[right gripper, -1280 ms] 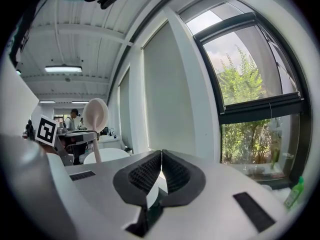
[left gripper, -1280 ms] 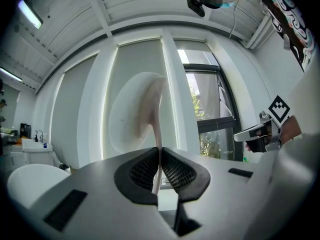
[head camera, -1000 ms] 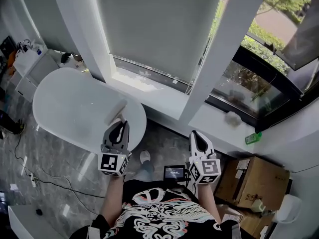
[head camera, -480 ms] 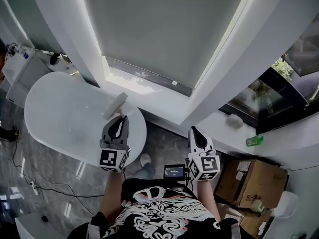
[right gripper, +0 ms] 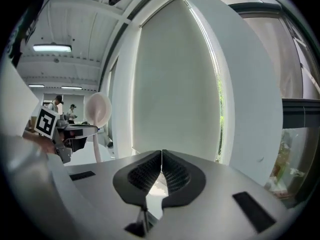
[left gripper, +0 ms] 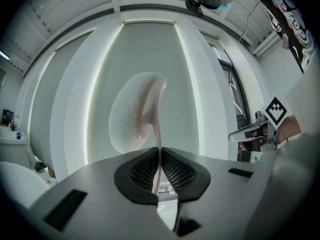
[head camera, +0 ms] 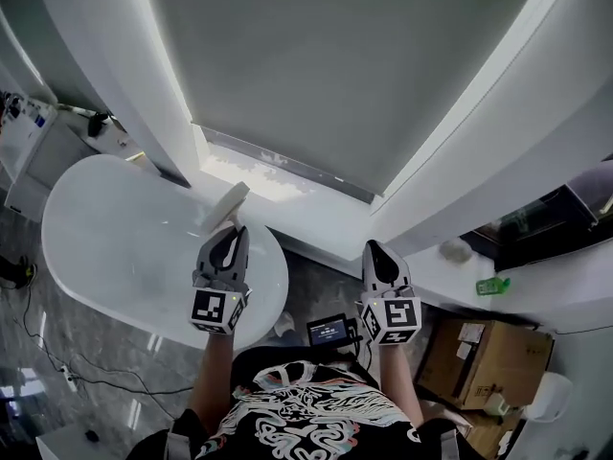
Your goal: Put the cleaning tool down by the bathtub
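Observation:
The cleaning tool [head camera: 226, 202] is a pale oval pad on a thin flat handle. My left gripper [head camera: 230, 231] is shut on that handle and holds the pad up over the near end of the white oval bathtub [head camera: 88, 257]. In the left gripper view the tool [left gripper: 143, 108] rises from between the closed jaws of the left gripper [left gripper: 159, 166], in front of the window blind. My right gripper [head camera: 375, 248] hangs to the right over the grey floor, shut with nothing in it. The right gripper view shows the right gripper [right gripper: 161, 164] closed and the tool [right gripper: 97, 110] off to the left.
A white window sill [head camera: 287, 188] and a lowered blind [head camera: 316, 75] run behind the tub. A cardboard box [head camera: 484, 351] and a green bottle [head camera: 491, 286] sit at the right. A small screen device [head camera: 332, 331] lies on the floor by my body. Cables trail on the floor [head camera: 57, 353] at the left.
The head view has tilted so the blind fills more of the picture and the outdoor window has slid off right. Both grippers stay about where they were, the tool still held.

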`<action>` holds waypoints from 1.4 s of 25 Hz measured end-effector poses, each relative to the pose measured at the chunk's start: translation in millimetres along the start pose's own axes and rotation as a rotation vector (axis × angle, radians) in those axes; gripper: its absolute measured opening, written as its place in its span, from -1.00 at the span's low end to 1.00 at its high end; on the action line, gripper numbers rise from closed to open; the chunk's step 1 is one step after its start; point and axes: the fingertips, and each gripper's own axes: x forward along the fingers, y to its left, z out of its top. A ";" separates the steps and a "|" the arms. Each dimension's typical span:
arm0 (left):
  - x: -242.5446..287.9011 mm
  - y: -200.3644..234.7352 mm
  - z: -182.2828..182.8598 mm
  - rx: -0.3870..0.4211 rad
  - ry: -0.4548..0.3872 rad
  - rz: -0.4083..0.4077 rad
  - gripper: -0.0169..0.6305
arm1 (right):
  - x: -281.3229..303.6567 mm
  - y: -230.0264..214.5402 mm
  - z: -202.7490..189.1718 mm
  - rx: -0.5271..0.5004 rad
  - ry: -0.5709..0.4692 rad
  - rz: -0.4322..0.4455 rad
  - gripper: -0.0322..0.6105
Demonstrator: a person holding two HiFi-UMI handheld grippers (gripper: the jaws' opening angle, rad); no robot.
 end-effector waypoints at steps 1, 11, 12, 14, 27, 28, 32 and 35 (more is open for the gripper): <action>5.0 4.6 0.3 0.002 0.004 -0.005 -0.84 | 5.2 -0.5 2.3 0.000 -0.001 -0.003 -0.81; 57.3 24.4 -6.2 -0.019 0.005 -0.014 -0.83 | 63.0 -11.6 11.2 -0.004 0.006 0.040 -0.81; 63.0 26.7 -8.4 -0.021 0.008 -0.009 -0.83 | 71.4 -13.5 11.7 -0.003 0.007 0.050 -0.81; 73.0 33.3 -12.2 -0.019 0.019 0.009 -0.83 | 89.0 -16.4 12.6 0.003 0.008 0.074 -0.81; 136.3 80.8 -26.6 0.004 0.073 0.153 -0.83 | 174.8 -32.7 7.9 -0.003 0.059 0.232 -0.81; 139.4 84.3 -28.4 0.007 0.077 0.161 -0.83 | 180.3 -32.6 7.2 -0.004 0.060 0.241 -0.81; 146.9 90.1 -37.6 0.006 0.096 0.200 -0.83 | 194.3 -35.3 3.3 -0.012 0.067 0.264 -0.81; 149.7 90.7 -41.2 0.013 0.110 0.206 -0.83 | 199.3 -35.3 3.1 -0.019 0.077 0.288 -0.81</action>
